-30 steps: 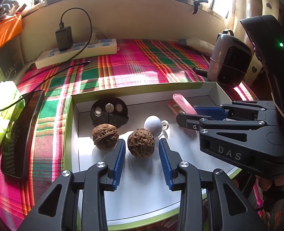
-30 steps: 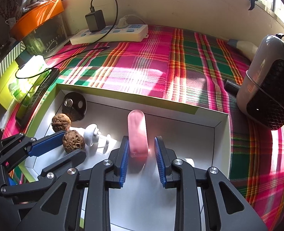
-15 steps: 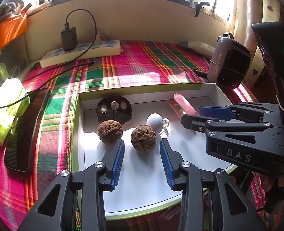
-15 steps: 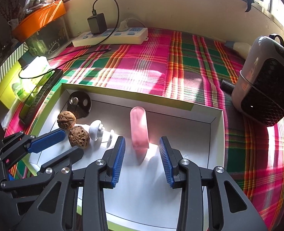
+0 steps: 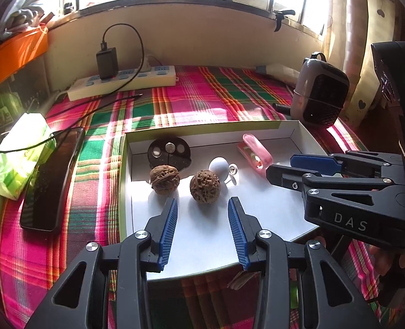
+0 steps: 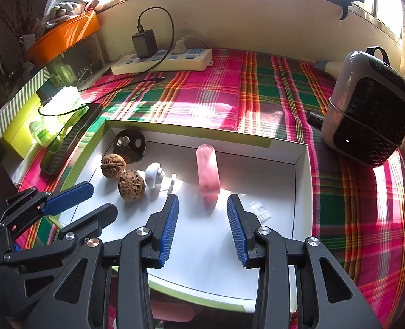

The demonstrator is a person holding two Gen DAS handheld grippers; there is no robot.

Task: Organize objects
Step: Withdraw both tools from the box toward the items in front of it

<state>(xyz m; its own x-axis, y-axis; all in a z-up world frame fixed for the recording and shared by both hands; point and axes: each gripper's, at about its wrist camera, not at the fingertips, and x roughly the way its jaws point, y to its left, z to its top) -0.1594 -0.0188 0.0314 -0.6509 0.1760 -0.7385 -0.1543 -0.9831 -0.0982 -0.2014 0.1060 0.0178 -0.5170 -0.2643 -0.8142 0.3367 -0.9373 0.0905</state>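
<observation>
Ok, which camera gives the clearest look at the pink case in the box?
Right wrist: the pink case lies dead ahead between that gripper's open jaws, full length showing. Left wrist shows it smaller, off to the side, partly behind the right gripper.

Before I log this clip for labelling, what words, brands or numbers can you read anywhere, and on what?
"DAS": raised letters on the side of the right tool, seen from the left wrist camera.
Green tissue pack: print washed out by glare, unreadable.
Orange box: a faint mark, too blurred to read.
Power strip and charger: no legible text.
</observation>
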